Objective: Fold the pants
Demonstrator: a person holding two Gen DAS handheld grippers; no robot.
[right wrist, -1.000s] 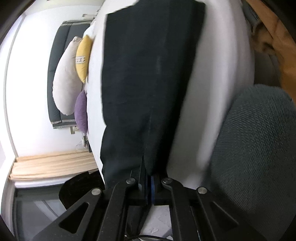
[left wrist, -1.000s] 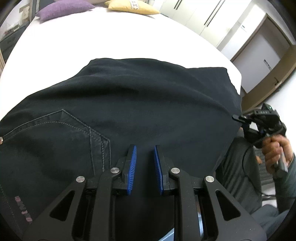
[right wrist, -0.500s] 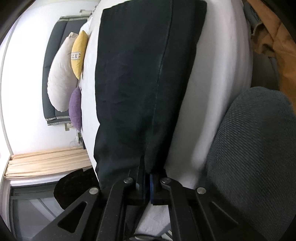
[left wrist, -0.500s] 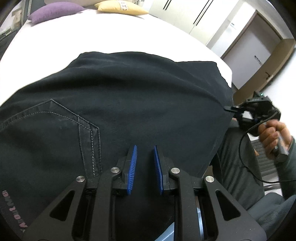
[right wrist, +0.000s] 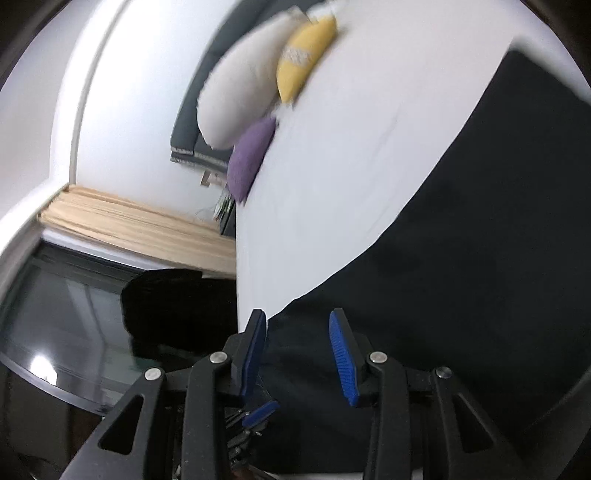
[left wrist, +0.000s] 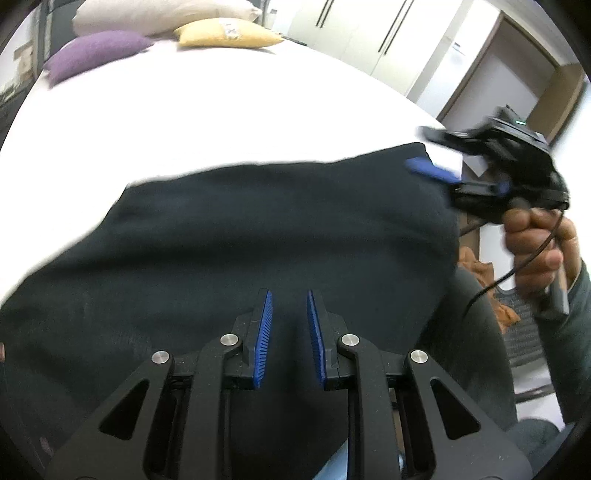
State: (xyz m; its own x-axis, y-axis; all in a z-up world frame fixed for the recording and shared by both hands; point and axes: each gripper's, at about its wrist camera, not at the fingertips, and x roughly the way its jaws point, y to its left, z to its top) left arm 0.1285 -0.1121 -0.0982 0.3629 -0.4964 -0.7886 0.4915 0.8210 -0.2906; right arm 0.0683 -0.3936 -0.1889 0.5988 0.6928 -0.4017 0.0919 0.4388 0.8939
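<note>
The black pants (left wrist: 258, 236) lie folded flat on the white bed (left wrist: 221, 110), near its front edge. My left gripper (left wrist: 288, 310) hovers just above the near part of the pants, jaws a little apart and empty. My right gripper (left wrist: 436, 173) shows in the left wrist view at the pants' far right corner, jaws open. In the right wrist view the right gripper (right wrist: 297, 332) is open and empty over the edge of the pants (right wrist: 480, 258), where the cloth meets the sheet.
A purple cushion (left wrist: 92, 55), a yellow cushion (left wrist: 225, 35) and a beige pillow (left wrist: 162, 14) lie at the head of the bed. White wardrobes (left wrist: 369, 33) and a door stand behind. My grey-trousered leg (left wrist: 472, 350) is at the bed's right edge.
My right gripper has let go of the pants edge, opened, and swung up to the pants' far right corner. The left wrist view has shifted along the pants, and the pocket stitching has left view.
</note>
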